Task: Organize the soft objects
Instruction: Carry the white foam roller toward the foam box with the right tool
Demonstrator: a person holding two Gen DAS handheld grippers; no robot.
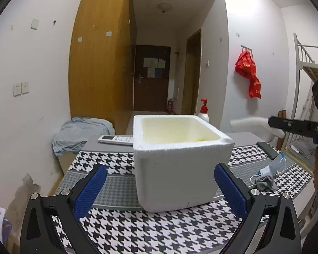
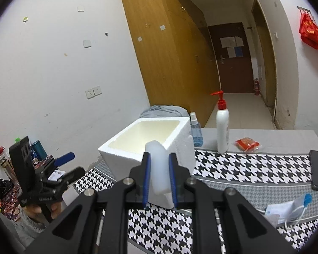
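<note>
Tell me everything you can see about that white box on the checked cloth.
The white foam box looks like rough, grainy styrofoam with thick walls and a yellowish-cream inside. It has no lid and stands upright on the houndstooth cloth. Something small and yellow shows in one inner corner; otherwise it looks empty. Neither hand-held gripper touches it.

Grainy matt polystyrene box (image 1: 176, 165) on woven houndstooth cloth (image 1: 137, 232); smooth translucent foam piece (image 2: 159, 169); wood-grain wardrobe (image 1: 99, 63).
</note>
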